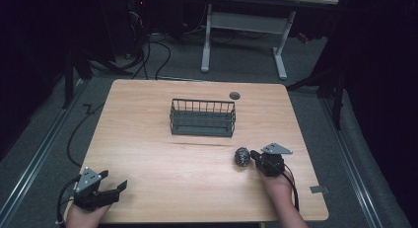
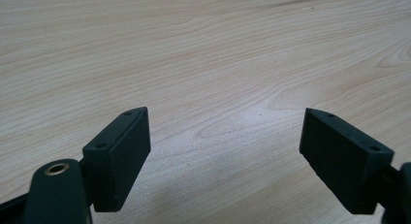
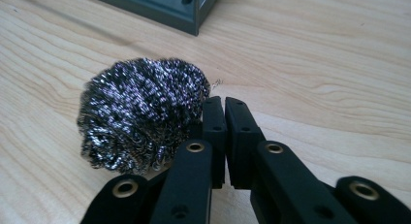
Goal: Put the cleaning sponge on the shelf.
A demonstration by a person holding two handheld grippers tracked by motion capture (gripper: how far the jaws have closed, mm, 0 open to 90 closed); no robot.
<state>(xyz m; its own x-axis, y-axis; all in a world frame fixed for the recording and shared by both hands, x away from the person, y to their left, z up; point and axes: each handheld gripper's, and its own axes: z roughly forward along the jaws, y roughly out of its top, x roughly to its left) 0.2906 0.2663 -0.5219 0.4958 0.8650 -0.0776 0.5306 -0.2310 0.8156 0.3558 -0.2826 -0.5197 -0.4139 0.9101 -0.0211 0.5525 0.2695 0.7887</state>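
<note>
So the round ball of shiny steel wool (image 3: pixel 140 115) sits on the light wooden table (image 1: pixel 162 159) toward its right edge, right up against the right gripper (image 3: pixel 224 107), whose jaws are pressed together beside it, not around it. The left gripper (image 2: pixel 225 136) hangs over the near left corner with its jaws spread wide, nothing between them. A dark wire basket (image 1: pixel 202 117) stands mid-table, nearer the far edge.

A light wooden desk (image 1: pixel 162 154) carries a dark wire basket (image 1: pixel 202 117) near its middle, toward the far edge. A steel-wool scrubber (image 1: pixel 242 156) lies toward the right edge, nearer the front. A small round grommet (image 1: pixel 234 95) sits by the far edge.
</note>
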